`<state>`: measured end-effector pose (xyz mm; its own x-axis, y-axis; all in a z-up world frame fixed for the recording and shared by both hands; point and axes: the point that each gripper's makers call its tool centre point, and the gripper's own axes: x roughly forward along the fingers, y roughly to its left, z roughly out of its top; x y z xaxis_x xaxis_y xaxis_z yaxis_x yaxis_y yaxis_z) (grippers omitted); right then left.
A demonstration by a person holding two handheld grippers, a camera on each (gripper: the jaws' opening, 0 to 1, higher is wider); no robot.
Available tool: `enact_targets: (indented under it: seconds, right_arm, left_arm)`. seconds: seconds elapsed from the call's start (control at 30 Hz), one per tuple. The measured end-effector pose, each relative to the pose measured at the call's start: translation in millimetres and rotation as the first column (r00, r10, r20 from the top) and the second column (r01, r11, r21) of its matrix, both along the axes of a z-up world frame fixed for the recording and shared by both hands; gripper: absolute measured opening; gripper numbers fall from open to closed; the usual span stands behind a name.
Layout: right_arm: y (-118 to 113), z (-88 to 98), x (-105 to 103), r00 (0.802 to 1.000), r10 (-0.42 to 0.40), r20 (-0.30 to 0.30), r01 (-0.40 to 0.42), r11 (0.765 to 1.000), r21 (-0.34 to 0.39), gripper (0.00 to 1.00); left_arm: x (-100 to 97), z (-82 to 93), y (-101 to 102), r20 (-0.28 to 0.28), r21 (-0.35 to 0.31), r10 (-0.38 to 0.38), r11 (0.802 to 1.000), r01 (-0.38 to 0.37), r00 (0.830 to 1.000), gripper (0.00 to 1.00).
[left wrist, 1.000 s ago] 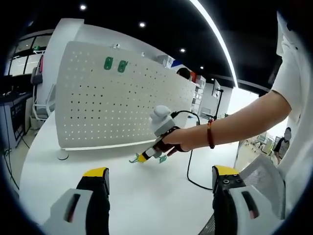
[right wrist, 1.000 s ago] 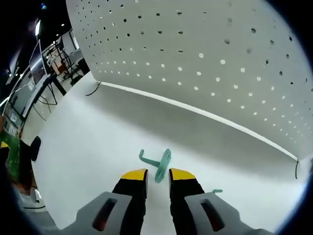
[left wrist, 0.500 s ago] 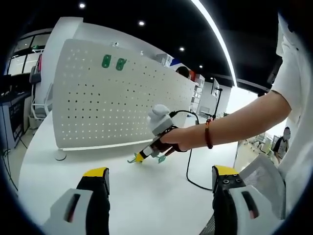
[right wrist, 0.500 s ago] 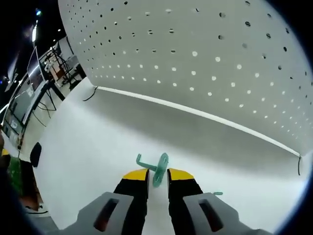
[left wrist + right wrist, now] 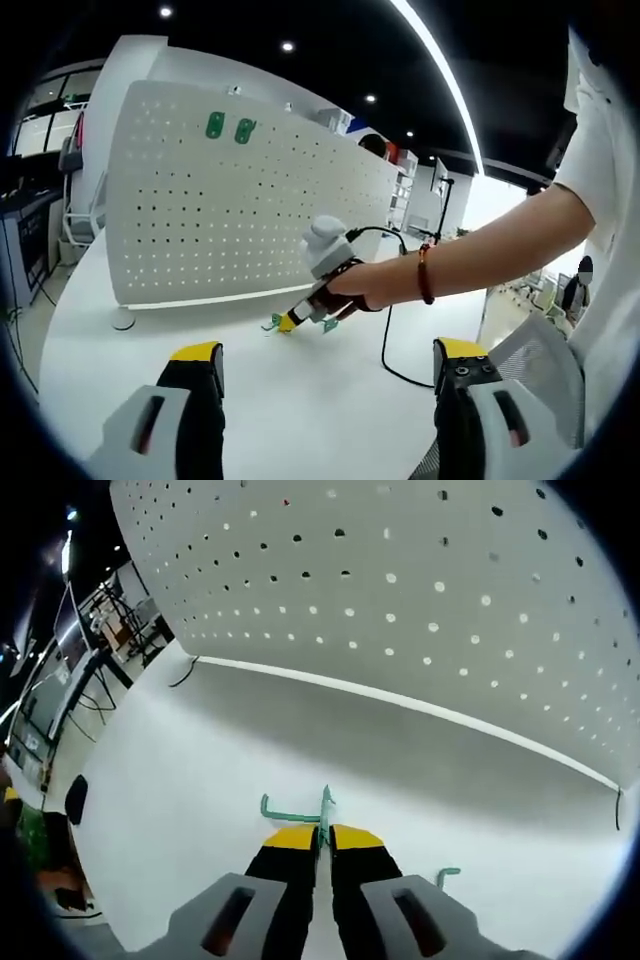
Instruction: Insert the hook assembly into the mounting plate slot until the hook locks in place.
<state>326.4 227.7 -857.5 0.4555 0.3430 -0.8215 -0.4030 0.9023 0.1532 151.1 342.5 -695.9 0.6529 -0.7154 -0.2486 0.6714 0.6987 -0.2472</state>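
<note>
Right gripper (image 5: 321,842) clamps teal hook (image 5: 300,816) over white table (image 5: 170,780); left gripper (image 5: 325,385) spread; pegboard (image 5: 420,600) behind.

White short sleeve (image 5: 590,150), red wristband (image 5: 427,274), grey gripper (image 5: 320,852) tipped yellow.

The white perforated pegboard panel (image 5: 420,590) looks like matt painted sheet metal, smooth between its holes. The white table top (image 5: 290,390) is smooth with a faint sheen. The small green hook (image 5: 300,815) looks like moulded plastic, as do the right gripper's (image 5: 322,838) yellow tips and matt black jaws.
</note>
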Motion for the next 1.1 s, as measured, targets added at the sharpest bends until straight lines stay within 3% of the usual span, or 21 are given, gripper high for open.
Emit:
enact_targets:
  seconds: [0.23, 0.33, 0.4, 0.97, 1.1]
  right_arm:
    - [1, 8.5, -4, 1.0, -0.001, 0.022, 0.001, 1.0, 0.023, 0.02]
    - [1, 14.2, -6, 0.999, -0.008, 0.036, 0.006, 0.999, 0.041, 0.02]
    - [1, 17.4, -7, 0.999, -0.008, 0.046, 0.006, 0.999, 0.043, 0.02]
    - [4, 79.7, -30, 0.972, -0.006, 0.236, -0.026, 0.991, 0.134, 0.02]
    - [6, 93.4, -36, 0.962, -0.006, 0.272, -0.038, 0.987, 0.155, 0.02]
  left_arm:
    - [-1.2, 2.9, 0, 0.004, 0.006, 0.007, 1.0, -0.007, 1.0, 0.88]
    - [-1.8, 12.3, -2, 0.014, -0.041, 0.02, 0.999, -0.02, 1.0, 0.88]
    - [-3.6, 13.4, -2, 0.013, -0.034, 0.019, 0.999, -0.019, 1.0, 0.88]
    - [-16.9, 35.9, -13, 0.05, -0.031, 0.005, 1.0, -0.003, 0.999, 0.84]
    - [-20.6, 38.5, -11, 0.03, -0.037, 0.021, 0.999, -0.02, 0.999, 0.83]
